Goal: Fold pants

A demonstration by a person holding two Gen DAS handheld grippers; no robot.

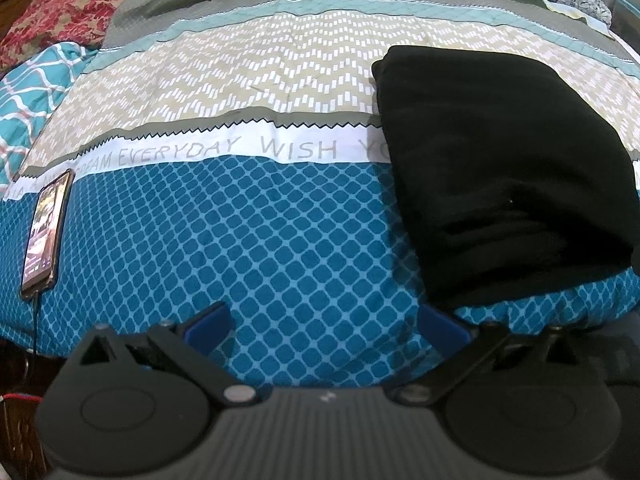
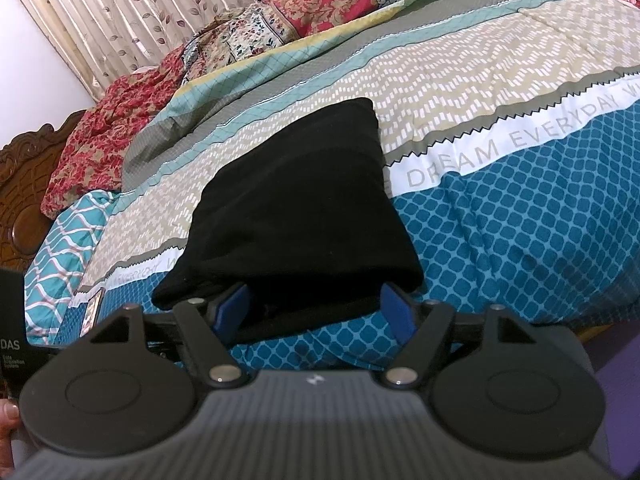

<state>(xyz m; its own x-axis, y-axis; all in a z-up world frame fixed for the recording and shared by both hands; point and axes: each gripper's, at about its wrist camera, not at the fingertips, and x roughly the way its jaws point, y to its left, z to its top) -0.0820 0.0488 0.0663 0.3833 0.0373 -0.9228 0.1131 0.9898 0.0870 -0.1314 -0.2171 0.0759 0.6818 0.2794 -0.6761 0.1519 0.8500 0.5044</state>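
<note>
Right wrist view shows the right gripper [image 2: 316, 312] with its blue pads [image 2: 234, 304] spread wide at the near edge of the folded black pants [image 2: 296, 204], not pressing the cloth. Those pants lie in a compact stack on the patterned bedspread [image 2: 520, 216]. Left wrist view has the left gripper [image 1: 328, 324] likewise wide apart over bare bedspread, pants to its right. A phone [image 1: 46, 226] lies near the bed's left edge.
</note>
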